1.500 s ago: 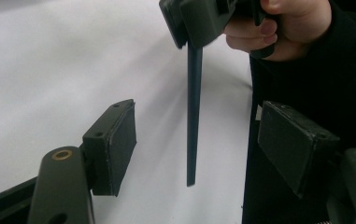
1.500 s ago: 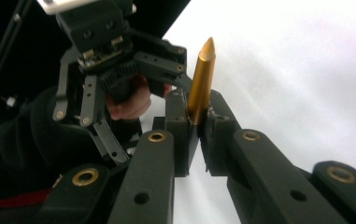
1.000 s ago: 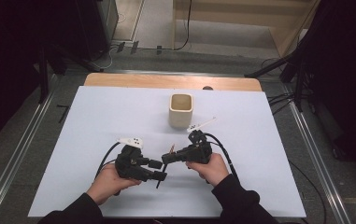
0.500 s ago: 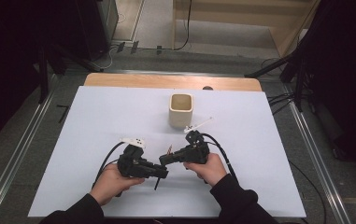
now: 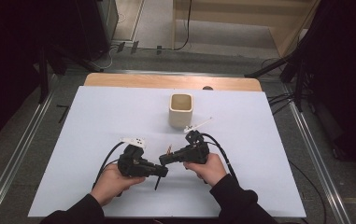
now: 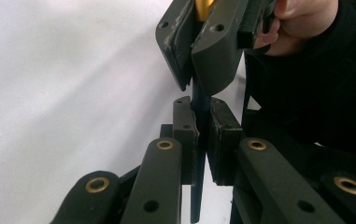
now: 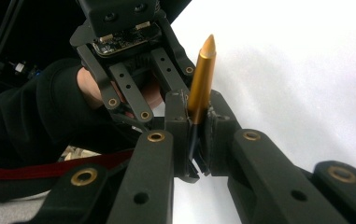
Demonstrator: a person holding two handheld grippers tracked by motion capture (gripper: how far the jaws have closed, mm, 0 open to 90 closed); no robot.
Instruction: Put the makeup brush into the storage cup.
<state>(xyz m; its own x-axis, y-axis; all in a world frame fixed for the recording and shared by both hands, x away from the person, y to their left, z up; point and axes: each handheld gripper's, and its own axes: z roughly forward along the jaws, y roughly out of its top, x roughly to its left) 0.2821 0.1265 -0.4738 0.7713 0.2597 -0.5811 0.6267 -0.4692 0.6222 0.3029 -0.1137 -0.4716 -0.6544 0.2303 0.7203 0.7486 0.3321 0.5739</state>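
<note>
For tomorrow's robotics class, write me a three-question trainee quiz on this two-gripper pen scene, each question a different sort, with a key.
1. True or false: the pen lies loose on the white table.
2. Which part does the right gripper clamp? A) the gold end B) the dark barrel's far tip C) the cup
3. Fill in: the beige cup stands ____ the two grippers, as the high view shows.

Key
1. False: both the left gripper and the right gripper are shut on it.
2. A.
3. Beyond: farther from the person.
</note>
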